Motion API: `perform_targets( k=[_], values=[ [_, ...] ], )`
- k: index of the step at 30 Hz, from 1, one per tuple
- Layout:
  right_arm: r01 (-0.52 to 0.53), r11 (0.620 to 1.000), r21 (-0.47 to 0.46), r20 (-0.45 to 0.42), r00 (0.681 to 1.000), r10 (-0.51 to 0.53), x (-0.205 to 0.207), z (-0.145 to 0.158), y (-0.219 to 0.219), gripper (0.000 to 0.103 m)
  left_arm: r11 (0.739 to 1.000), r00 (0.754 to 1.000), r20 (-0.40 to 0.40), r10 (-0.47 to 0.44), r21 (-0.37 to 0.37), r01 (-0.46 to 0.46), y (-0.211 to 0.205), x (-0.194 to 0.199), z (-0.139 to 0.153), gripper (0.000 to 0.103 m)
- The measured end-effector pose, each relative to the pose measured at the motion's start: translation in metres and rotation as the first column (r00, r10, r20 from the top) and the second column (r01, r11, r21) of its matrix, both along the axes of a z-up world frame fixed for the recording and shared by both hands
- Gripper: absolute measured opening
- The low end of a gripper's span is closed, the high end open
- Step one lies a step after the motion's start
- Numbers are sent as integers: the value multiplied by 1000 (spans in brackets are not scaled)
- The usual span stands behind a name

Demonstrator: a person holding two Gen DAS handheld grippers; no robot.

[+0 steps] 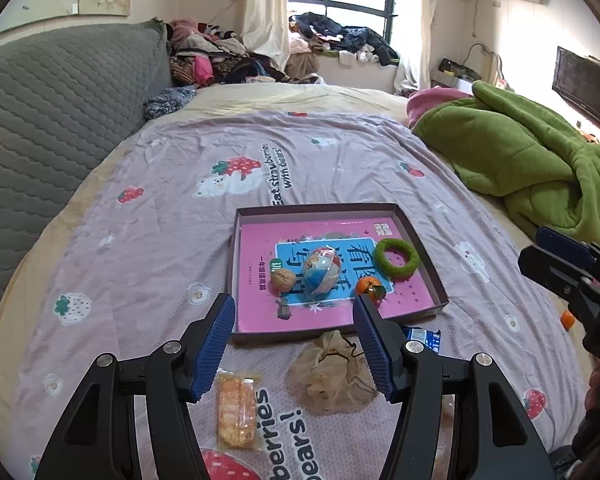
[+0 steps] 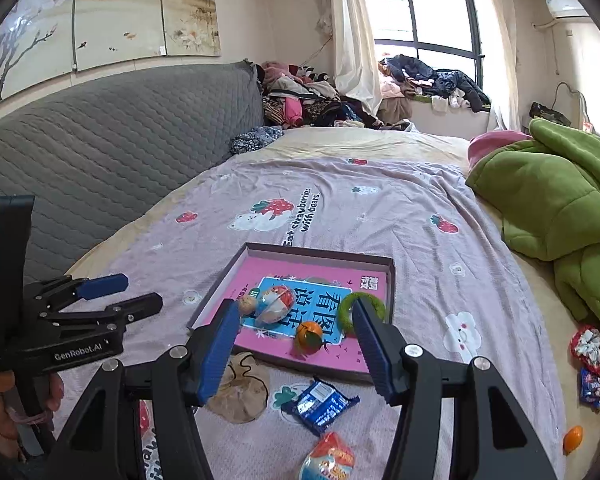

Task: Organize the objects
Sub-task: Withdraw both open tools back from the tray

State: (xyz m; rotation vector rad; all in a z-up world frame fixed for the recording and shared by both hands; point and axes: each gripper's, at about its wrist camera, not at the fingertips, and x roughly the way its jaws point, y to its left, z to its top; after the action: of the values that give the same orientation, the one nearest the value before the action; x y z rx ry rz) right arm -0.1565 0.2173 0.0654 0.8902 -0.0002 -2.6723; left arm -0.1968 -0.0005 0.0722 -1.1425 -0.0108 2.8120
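Two grippers hover over the bed, the left gripper (image 1: 294, 316) and right gripper (image 2: 294, 322) both spread wide with nothing between the pads. The shallow box (image 1: 420, 240) on the pink sheet (image 1: 160, 220) holds a walnut (image 1: 283, 279), toy egg (image 1: 322, 269), green ring (image 1: 397, 259) and tangerine (image 1: 367, 286). A mesh pouch (image 1: 332, 372), yellow snack pack (image 1: 236, 412) and blue wrapper (image 2: 320, 406) lie just outside its near edge.

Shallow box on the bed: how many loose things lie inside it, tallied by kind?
Walnut: 1
Colourful capsule ball: 1
Mandarin: 1
Green fuzzy ring: 1
Small brown item, kind unclear: 1
Total: 5
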Motion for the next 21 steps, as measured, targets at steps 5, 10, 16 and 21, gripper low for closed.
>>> perform_targets(
  k=[5,10,16,21],
  values=[
    [4,1000,-11,-4,1000,-4,14,3,6,58,1000,1000,-5,14,-2,-14,-2,12,6,63],
    [-5,1000,-18,-12,1000,5,26,6,6,58,999,1000,-6,28,-19,-28,-3,28,8,63],
    [-21,1000,-18,-27,999,21,39,10,5,58,999,1000,-16,26,-17,-27,2,41,11,63],
    [-26,999,-27,-29,999,26,47,12,6,59,1000,999,-23,21,-14,-22,7,48,12,63]
  ],
)
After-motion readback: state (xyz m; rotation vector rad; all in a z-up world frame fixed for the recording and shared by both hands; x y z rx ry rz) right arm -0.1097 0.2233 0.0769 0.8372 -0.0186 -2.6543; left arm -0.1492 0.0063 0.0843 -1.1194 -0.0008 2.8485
